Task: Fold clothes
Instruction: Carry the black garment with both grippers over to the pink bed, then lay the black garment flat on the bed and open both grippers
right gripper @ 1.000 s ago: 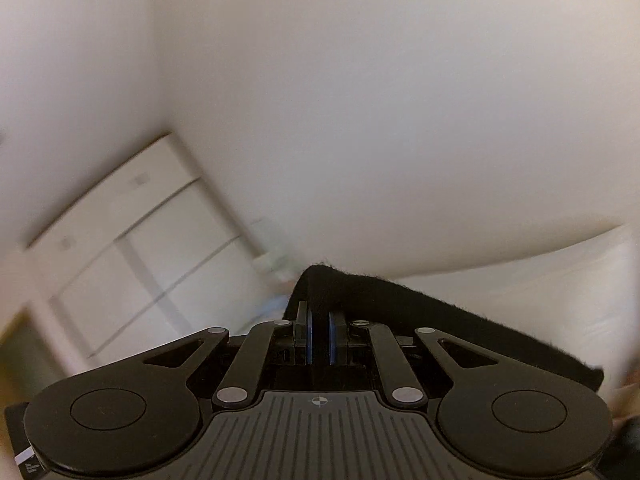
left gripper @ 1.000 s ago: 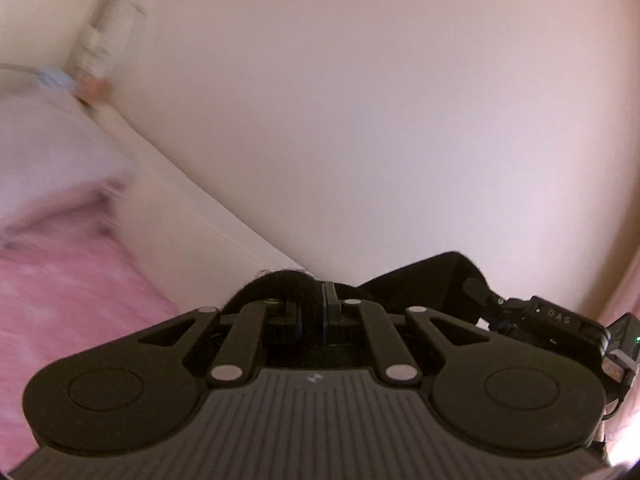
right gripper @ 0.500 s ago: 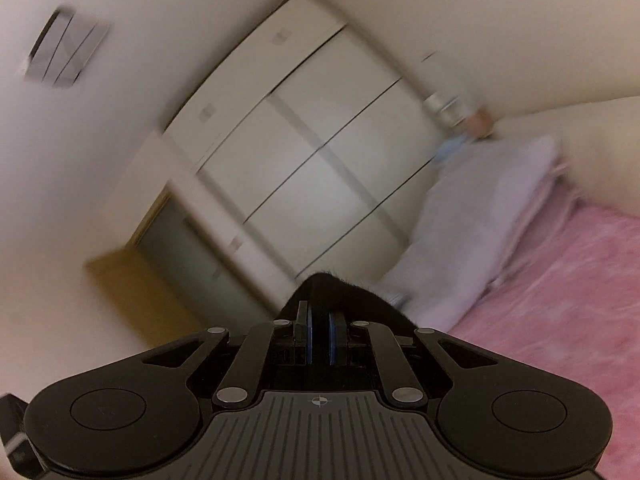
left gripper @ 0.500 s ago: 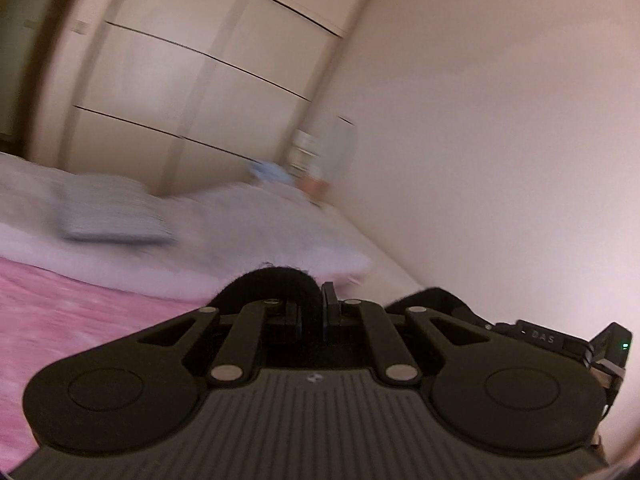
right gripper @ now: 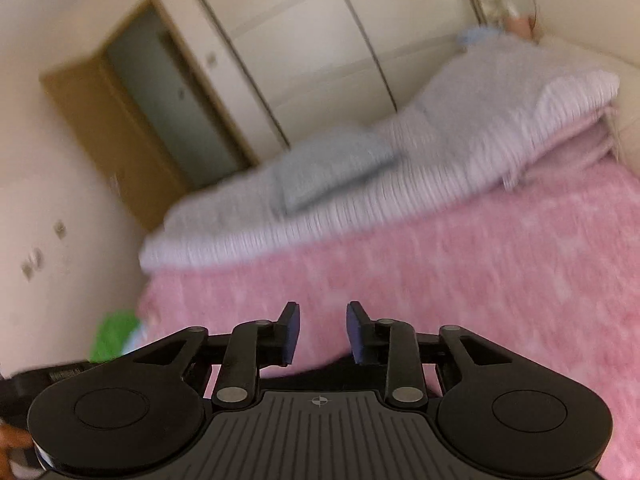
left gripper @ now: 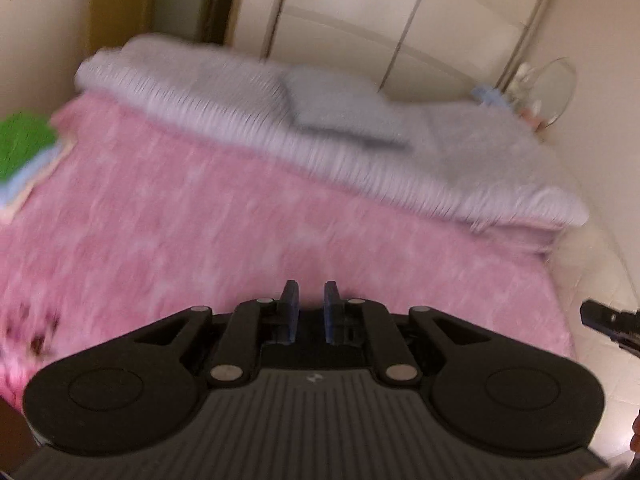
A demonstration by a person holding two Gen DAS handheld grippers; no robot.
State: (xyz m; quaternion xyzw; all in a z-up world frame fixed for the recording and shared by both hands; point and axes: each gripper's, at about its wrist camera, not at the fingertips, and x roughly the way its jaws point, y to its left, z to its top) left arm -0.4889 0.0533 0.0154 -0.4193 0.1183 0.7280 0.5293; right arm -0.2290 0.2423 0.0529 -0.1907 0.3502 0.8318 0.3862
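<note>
Jaws opening on both: left hand-held gripper (left gripper: 311, 294) and right hand-held gripper (right gripper: 318, 316), empty over the pink fuzzy bed blanket (left gripper: 208, 224).

The black cloth that both grippers pinched before is gone from their jaws. The left gripper (left gripper: 311, 294) and right gripper (right gripper: 322, 317) are opening with nothing between them, and now look down at the pink bed (left gripper: 224, 236), not the wall
</note>
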